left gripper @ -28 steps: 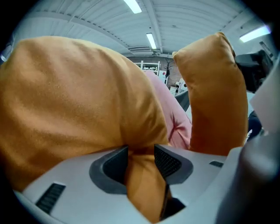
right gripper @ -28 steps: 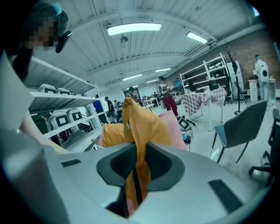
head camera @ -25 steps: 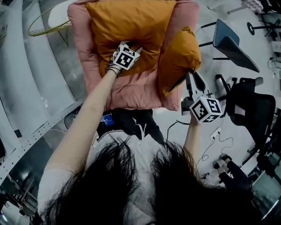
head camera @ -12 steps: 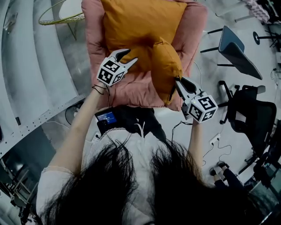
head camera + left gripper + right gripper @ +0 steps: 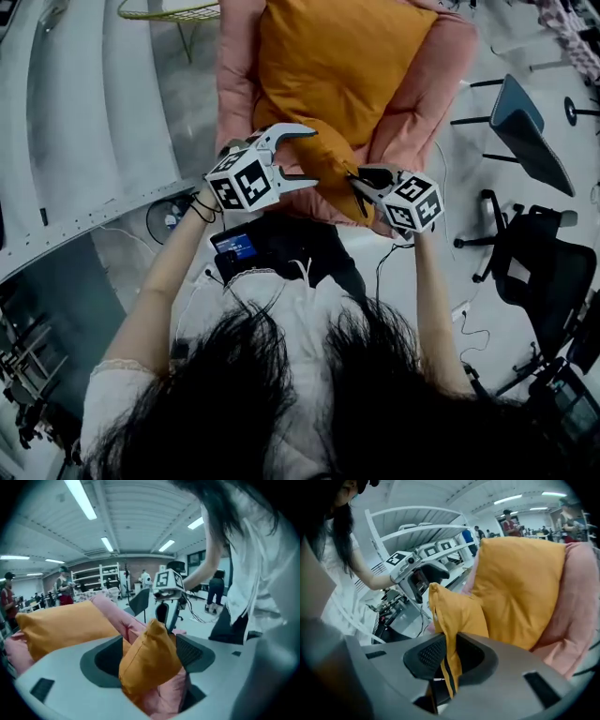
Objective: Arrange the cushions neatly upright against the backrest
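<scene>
The pink armchair (image 5: pixel 236 80) holds both cushions. The large cushion (image 5: pixel 347 56) stands against the backrest, beyond both sets of jaws. The small cushion (image 5: pixel 328 167) hangs over the front of the seat, between the two grippers.

The right gripper (image 5: pixel 356 178) is clenched on the small cushion (image 5: pixel 457 616): its jaws pinch a thin seam edge, and the bulk of the cushion rises just past the jaw tips. The left gripper (image 5: pixel 309 157) has its jaws opening. A corner of the small cushion (image 5: pixel 150 660) sits in the gap between them without being squeezed, with pink chair fabric (image 5: pixel 117 616) under and behind it.

A second ago the left gripper was pressed into the large cushion near the backrest, and the small cushion hung at the chair's right side from the right jaws. Since then the small cushion has been carried to the middle front, and the left gripper has come off the large cushion to meet it, its jaws now spread much wider.
</scene>
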The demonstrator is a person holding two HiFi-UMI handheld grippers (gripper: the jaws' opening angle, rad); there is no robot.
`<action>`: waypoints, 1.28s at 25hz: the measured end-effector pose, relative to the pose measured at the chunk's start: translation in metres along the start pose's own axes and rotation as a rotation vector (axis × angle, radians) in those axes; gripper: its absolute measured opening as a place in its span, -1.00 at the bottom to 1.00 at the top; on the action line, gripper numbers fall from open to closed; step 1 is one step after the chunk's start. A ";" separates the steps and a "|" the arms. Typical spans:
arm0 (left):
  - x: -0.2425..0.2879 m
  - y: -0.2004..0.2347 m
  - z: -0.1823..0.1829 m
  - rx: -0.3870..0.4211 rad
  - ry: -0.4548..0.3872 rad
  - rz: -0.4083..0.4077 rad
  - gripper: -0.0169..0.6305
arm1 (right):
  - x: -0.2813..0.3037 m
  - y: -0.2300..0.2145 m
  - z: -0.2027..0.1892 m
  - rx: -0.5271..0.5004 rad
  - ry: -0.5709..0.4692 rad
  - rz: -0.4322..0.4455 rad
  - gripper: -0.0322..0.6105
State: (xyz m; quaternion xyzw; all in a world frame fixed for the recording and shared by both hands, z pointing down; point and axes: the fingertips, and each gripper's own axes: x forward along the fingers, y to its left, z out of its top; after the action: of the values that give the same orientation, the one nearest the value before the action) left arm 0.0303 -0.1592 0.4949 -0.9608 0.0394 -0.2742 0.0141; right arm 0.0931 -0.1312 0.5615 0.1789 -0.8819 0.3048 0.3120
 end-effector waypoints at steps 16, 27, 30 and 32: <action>0.008 -0.057 -0.110 -0.127 0.317 0.035 -0.55 | 0.050 0.006 -0.047 -0.082 0.084 0.052 -0.37; -0.019 -0.049 -0.153 -0.260 0.353 0.127 -0.55 | 0.087 -0.074 -0.201 -0.129 0.437 -0.180 0.01; -0.018 -0.047 -0.161 -0.275 0.360 0.136 -0.55 | 0.119 -0.084 -0.222 -0.154 0.489 -0.156 0.01; -0.016 -0.047 -0.165 -0.287 0.362 0.137 -0.55 | 0.134 -0.087 -0.232 -0.172 0.526 -0.154 0.01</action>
State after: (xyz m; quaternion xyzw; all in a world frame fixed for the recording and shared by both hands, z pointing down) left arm -0.0672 -0.1119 0.6291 -0.8832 0.1450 -0.4319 -0.1111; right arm 0.1398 -0.0624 0.8309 0.1331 -0.7770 0.2401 0.5665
